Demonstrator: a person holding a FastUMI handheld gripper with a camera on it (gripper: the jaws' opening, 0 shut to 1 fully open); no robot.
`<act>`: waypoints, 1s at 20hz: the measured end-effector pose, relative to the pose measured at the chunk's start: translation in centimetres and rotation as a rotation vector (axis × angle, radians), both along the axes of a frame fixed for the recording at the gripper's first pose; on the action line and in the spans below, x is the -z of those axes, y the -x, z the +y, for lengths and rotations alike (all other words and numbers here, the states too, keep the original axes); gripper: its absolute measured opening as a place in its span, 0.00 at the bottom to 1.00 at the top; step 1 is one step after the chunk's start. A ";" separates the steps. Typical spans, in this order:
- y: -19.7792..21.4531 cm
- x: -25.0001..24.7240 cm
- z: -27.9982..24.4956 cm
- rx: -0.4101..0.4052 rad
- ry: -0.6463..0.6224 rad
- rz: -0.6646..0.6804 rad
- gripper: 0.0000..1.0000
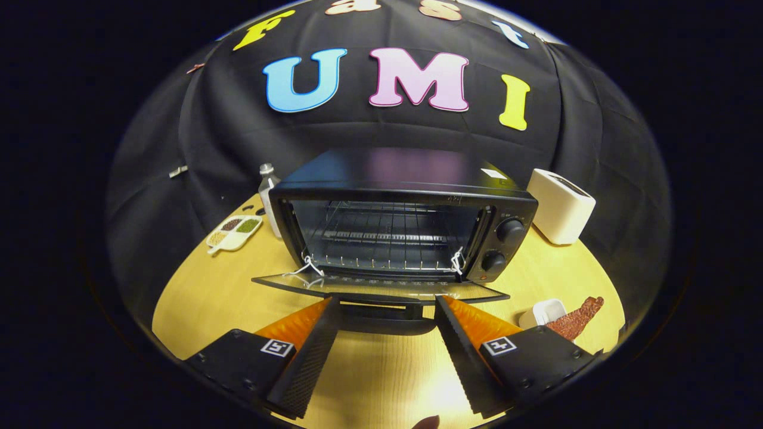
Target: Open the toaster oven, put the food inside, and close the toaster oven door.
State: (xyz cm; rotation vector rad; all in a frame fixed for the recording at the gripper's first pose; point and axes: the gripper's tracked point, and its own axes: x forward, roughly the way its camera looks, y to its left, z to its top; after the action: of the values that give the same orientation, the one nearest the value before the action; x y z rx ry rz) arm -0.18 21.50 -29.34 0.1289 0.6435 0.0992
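Food [576,317] lies on the desk [381,369] at 4 o'clock from the open toaster oven [405,229]; it looks light and snappy, so pinch its middle softly. Gripper [387,310] is wide apart, holding nothing

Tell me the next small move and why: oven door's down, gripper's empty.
Probably swing the gripper right, toward the food lying on the table by the small white dish. The oven door already hangs open just ahead of the fingers, the rack looks bare, and the fingers are spread with nothing between them, so picking up the food seems next.
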 end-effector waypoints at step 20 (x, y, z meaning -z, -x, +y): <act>1.0 -7.8 -3.2 -0.095 -0.129 -0.141 0.98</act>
State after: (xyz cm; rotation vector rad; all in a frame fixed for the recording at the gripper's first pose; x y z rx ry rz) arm -1.22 18.33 -21.51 0.2138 0.5026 0.2400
